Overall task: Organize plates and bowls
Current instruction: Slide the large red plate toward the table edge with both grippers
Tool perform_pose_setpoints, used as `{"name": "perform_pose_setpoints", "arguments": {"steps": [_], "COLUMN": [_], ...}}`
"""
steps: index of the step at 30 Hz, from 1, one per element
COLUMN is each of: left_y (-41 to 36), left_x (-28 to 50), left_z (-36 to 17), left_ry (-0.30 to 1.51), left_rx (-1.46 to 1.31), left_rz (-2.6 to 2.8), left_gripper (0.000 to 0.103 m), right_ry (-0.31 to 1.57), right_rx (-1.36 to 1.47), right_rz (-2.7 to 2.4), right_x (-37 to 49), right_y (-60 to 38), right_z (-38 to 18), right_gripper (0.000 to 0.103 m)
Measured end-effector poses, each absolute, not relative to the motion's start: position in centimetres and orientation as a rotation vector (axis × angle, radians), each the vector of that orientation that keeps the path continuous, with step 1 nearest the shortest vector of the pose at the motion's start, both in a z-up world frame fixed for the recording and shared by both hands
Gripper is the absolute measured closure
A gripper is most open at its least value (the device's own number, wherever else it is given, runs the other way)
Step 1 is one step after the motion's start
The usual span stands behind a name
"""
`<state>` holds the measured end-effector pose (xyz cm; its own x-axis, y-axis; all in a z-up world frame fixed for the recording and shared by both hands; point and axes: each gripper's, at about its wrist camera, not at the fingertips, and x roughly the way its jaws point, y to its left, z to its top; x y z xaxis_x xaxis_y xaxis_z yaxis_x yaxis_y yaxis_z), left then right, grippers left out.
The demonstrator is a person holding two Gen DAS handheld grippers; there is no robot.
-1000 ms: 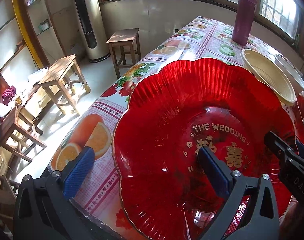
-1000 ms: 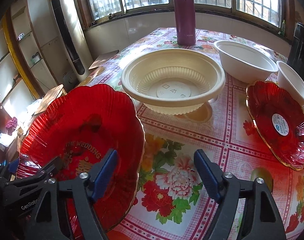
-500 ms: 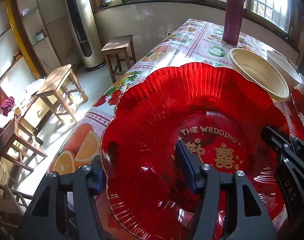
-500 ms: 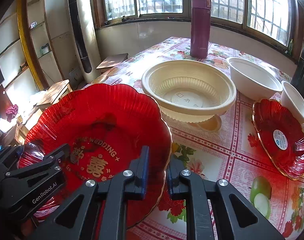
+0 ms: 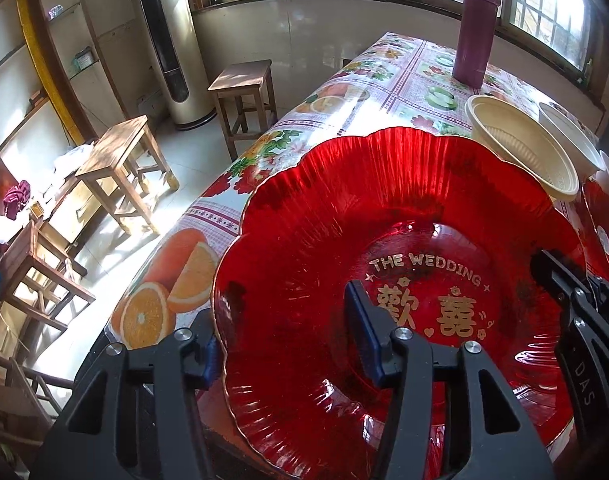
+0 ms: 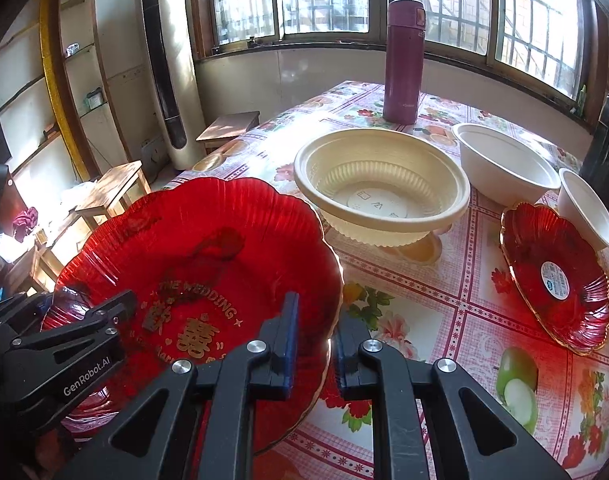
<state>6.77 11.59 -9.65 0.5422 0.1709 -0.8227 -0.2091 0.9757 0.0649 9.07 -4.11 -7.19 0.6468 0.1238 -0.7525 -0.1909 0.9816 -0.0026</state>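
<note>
A large red scalloped plate point(image 5: 384, 208) with gold "THE WEDDING" lettering is held tilted above the table's near left corner; it also shows in the right wrist view point(image 6: 192, 240). My left gripper point(image 5: 284, 340) is shut on its left rim. My right gripper point(image 6: 314, 332) is shut on its right rim. A cream ribbed bowl point(image 6: 380, 184) stands behind it. Two white bowls point(image 6: 504, 164) and a small red plate point(image 6: 556, 276) are at the right.
A purple flask point(image 6: 402, 64) stands at the table's far end. A dark object point(image 6: 602, 152) stands at the far right. Wooden stools point(image 5: 120, 168) and a tall floor air conditioner point(image 5: 168, 40) are beside the table's left edge point(image 5: 208, 208).
Both grippers were open around the big red plate's rims one second ago. They have shut on it, and the plate has risen off the table.
</note>
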Motion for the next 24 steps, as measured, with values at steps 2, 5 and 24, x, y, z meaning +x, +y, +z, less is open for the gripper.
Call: {"name": "perform_pose_setpoints", "arguments": {"steps": [2,5,24], "left_y": [11.9,12.3,12.3], "left_x": [6.6,6.1,4.6], "left_z": [-9.6,-9.5,-9.6], "left_ry": [0.976,0.978,0.99], "left_rx": [-0.052,-0.054,-0.059], "left_rz": [0.232,0.242,0.267], "left_gripper": [0.05,0.051,0.051], "right_ry": [0.839,0.826,0.836], "right_rx": [-0.099,-0.115,-0.115], "right_rz": [0.184,0.194,0.224], "right_x": [8.7,8.0,7.1], "right_y": [-3.7,-3.1,-2.6], "right_z": [-7.1,-7.0,-6.9], "right_gripper": [0.088,0.088,0.085]}}
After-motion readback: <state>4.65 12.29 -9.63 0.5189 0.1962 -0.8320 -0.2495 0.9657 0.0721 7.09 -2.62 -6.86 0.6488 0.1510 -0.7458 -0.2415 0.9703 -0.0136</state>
